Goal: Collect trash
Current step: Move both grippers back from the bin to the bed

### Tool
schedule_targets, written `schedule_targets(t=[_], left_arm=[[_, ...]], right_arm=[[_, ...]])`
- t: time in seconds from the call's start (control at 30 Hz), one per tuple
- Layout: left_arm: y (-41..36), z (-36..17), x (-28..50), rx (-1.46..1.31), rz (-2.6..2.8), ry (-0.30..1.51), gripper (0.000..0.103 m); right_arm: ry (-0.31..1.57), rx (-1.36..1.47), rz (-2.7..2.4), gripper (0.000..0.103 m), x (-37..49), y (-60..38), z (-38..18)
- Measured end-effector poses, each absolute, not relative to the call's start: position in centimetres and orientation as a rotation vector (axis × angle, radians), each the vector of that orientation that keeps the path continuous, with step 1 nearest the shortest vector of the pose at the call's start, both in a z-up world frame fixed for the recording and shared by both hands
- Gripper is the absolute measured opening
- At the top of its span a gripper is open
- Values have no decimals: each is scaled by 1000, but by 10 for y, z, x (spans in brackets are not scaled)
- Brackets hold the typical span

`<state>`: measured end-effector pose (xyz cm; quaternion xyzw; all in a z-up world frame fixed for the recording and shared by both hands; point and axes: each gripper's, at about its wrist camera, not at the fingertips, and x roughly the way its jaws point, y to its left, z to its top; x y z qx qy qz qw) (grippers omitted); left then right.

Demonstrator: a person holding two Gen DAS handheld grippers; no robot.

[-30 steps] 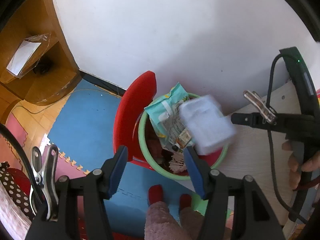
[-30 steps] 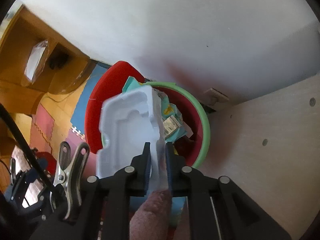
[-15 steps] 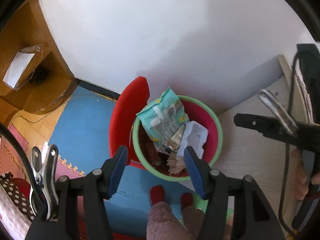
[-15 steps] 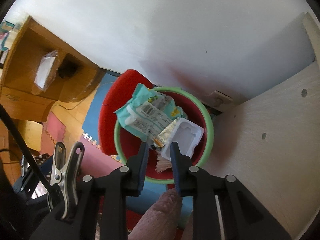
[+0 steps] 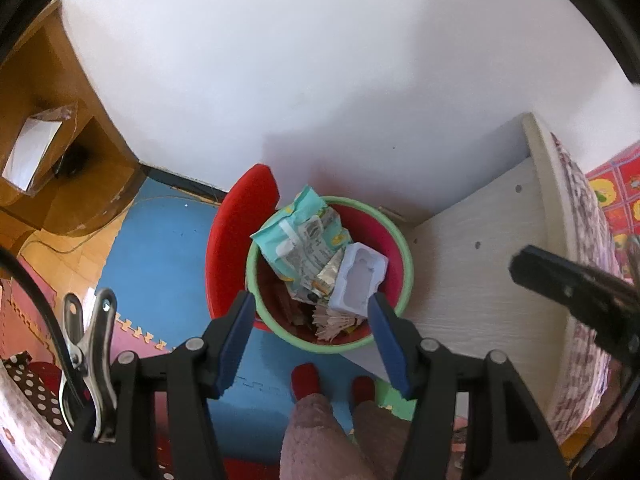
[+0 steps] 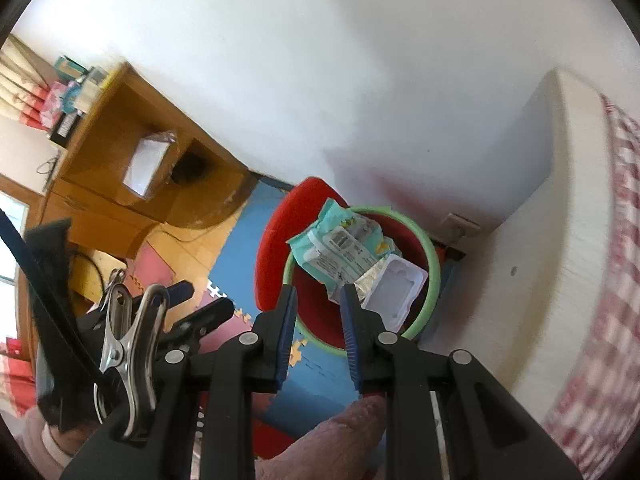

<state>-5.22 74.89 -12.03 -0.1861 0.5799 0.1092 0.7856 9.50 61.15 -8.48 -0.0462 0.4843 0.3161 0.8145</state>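
- Left wrist view has your left tongs (image 5: 310, 326) spread wide with nothing between them, hanging above the near rim of the trash bin (image 5: 394, 240).
- Right wrist view shows your right tongs (image 6: 318, 320) with a narrow gap between the blue pads and nothing in it; the jaws have just been opening, and the pads press on nothing.
- The bin has a red inside and a pale green rim, and it stands on the blue floor mat (image 5: 160, 248) against the white wall (image 5: 320, 60), just left of a pale wooden panel (image 5: 480, 248).
- The white foam tray (image 5: 358, 278) lies inside the bin on its right side, hollow side up, leaning on the other rubbish.
- Just left of the tray, a teal wipes packet (image 5: 304, 232) sticks up past the far rim, with a crumpled foil wrapper (image 5: 328, 276) touching both.
- A red lid (image 5: 236, 240) stands behind the bin on its left.
- At the near edge of the left wrist view, your red slippers (image 5: 306, 376) sit on the mat.
- Far left, a wooden shelf unit (image 6: 120, 152) holds a white packet (image 6: 146, 166) in one compartment.
- Your right tongs also show as a black bar at the right edge of the left wrist view, beside a chequered cloth (image 6: 608, 280).
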Motion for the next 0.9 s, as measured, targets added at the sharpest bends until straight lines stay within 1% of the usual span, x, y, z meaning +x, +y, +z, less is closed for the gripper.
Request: schedule_targets(t=[0.17, 0.4, 0.9], left_arm=[[731, -102, -42, -374, 196, 1249, 61], [692, -78, -20, -302, 98, 1230, 61], [568, -49, 4, -135, -104, 1222, 61]], right_arm=[[994, -55, 680, 23, 75, 578, -62], [947, 22, 631, 23, 56, 526, -46], [854, 239, 443, 23, 7, 382, -26]])
